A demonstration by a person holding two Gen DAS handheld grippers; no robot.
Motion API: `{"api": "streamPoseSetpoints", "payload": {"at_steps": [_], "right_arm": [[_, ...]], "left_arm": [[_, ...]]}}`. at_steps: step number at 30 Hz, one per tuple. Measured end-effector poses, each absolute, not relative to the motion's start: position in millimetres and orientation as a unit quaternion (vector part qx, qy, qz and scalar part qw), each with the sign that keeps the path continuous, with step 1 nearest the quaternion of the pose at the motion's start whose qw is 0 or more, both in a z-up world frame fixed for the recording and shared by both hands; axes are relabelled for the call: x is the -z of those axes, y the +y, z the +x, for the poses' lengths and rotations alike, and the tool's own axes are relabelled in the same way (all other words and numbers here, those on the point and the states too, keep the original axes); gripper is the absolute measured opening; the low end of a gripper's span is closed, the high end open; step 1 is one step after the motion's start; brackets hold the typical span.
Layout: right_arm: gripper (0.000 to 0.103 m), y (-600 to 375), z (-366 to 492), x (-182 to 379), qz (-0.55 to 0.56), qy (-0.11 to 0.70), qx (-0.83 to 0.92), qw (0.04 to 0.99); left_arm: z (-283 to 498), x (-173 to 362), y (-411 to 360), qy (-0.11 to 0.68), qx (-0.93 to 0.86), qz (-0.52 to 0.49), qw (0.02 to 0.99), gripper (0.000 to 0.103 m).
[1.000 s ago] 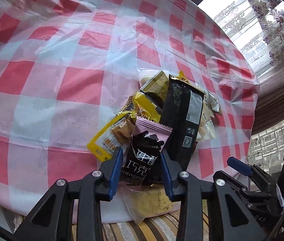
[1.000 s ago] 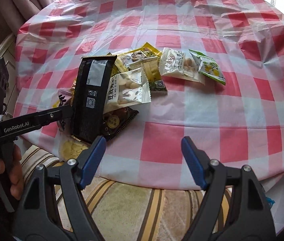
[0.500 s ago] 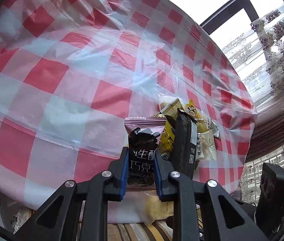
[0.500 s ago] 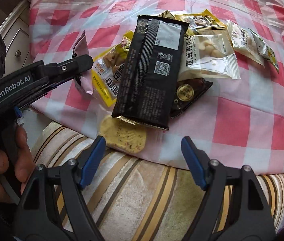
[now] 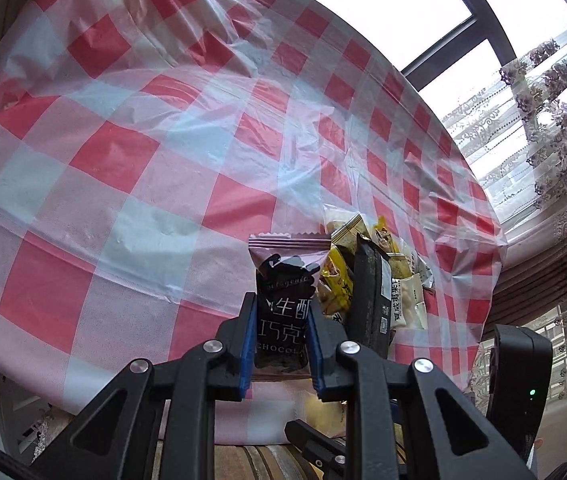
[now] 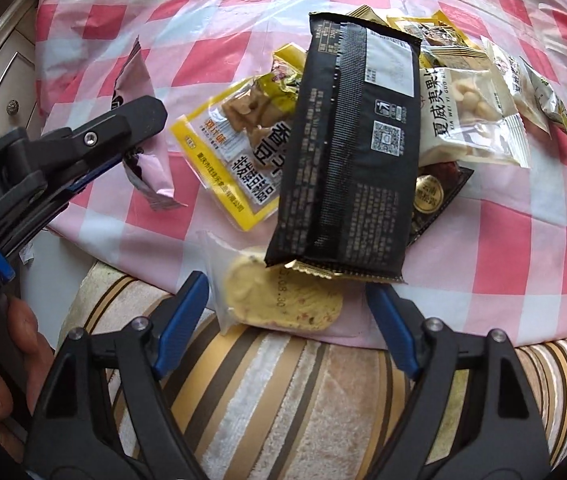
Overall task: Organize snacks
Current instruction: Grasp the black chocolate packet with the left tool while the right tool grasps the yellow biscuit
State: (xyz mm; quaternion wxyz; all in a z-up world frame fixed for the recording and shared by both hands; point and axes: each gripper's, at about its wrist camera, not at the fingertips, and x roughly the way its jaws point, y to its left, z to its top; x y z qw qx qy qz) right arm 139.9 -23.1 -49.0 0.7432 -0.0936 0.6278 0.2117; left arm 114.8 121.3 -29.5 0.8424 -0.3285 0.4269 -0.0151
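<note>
Lifted since before, pink chocolate packet pinched in left gripper, frame bottom; right gripper opening wider, empty, over biscuit.

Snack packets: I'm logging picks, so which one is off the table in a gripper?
The pink-and-black chocolate packet, clamped in the left gripper; the others lie piled on the checked tablecloth.

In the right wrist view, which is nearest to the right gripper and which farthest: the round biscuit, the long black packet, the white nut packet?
From the right gripper:
1. Round biscuit, at the table edge, between the fingers.
2. Long black packet, just beyond, overlapping the biscuit.
3. White nut packet, farther back, to the right.
</note>
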Motion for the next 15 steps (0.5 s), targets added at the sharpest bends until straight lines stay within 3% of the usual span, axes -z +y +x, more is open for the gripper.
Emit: {"api": "streamPoseSetpoints", "payload": {"at_steps": [5, 8, 15], "right_arm": [[0.074, -20, 133, 51, -0.104, 0.622, -0.208, 0.747], [0.063, -28, 127, 46, -0.097, 0.618, -0.225, 0.747], [0.061, -53, 119, 41, -0.072, 0.618, -0.238, 0.745]], "left_arm": [[112, 26, 120, 0.424, 0.013, -0.322, 0.847, 0.023], [110, 22, 118, 0.420, 0.010, -0.313, 0.852, 0.023], [108, 18, 115, 0.419, 0.003, -0.300, 0.857, 0.023]]}}
